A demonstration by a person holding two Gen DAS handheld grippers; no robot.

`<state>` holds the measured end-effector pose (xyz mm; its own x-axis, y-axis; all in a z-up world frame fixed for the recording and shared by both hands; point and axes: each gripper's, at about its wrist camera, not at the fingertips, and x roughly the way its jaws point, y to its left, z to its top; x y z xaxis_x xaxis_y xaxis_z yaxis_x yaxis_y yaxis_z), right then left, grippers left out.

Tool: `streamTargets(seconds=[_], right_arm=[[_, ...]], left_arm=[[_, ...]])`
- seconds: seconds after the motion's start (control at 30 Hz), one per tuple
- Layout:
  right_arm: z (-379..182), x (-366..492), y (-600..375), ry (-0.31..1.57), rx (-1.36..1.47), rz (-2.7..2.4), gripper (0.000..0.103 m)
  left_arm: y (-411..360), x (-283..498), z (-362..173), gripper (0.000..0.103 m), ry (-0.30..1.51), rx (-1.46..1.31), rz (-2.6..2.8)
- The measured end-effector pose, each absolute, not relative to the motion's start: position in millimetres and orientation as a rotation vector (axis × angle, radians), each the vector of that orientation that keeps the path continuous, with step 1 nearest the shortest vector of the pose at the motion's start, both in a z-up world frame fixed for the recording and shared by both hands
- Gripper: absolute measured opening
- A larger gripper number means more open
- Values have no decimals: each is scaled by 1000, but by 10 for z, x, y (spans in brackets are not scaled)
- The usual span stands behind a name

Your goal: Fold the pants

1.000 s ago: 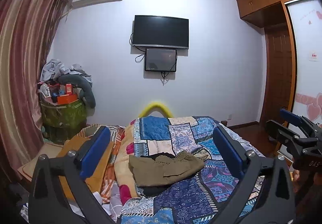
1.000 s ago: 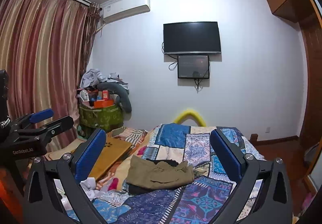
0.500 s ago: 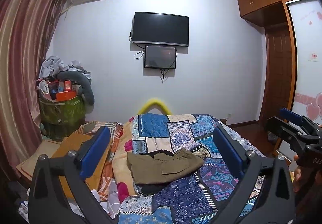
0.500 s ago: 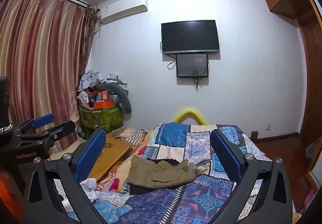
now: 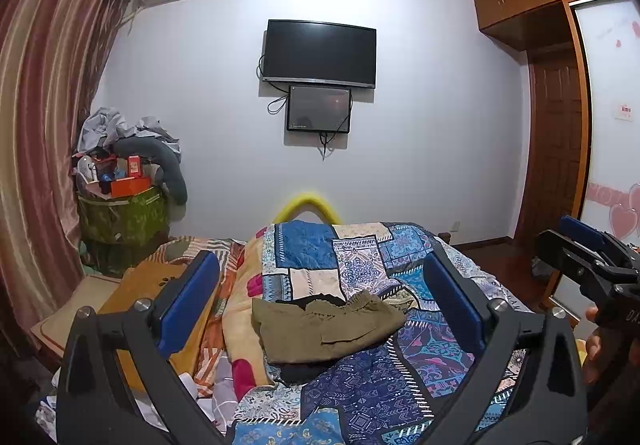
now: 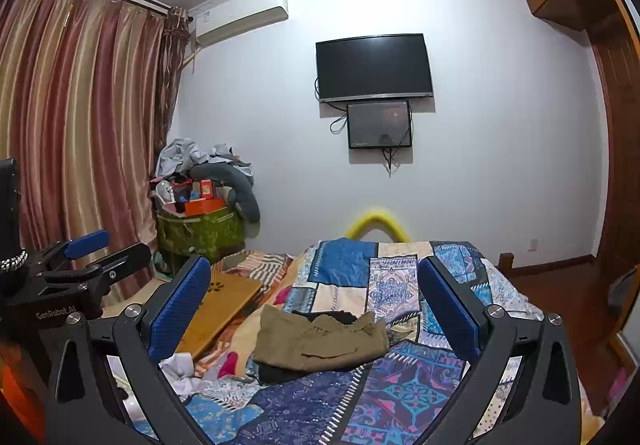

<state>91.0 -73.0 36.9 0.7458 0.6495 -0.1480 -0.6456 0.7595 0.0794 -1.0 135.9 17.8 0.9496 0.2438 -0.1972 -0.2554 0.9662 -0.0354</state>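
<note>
pants [image 5: 326, 329] folded on quilt [image 5: 372, 385], beyond spread jaws

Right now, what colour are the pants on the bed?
Olive-brown pants, clearest in the right wrist view.

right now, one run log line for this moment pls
task: fold pants | left tongs: open, empty, above bed | right tongs: open, empty | olive pants: folded on patchwork quilt, over dark garment
</note>
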Motion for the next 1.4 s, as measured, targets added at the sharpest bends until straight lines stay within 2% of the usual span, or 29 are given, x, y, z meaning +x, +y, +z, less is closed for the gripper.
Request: streamTargets(seconds=[1.4], right_arm=[[365, 897, -743, 181, 32, 700, 103]], left_arm=[[1324, -47, 181, 103, 185, -50, 194]])
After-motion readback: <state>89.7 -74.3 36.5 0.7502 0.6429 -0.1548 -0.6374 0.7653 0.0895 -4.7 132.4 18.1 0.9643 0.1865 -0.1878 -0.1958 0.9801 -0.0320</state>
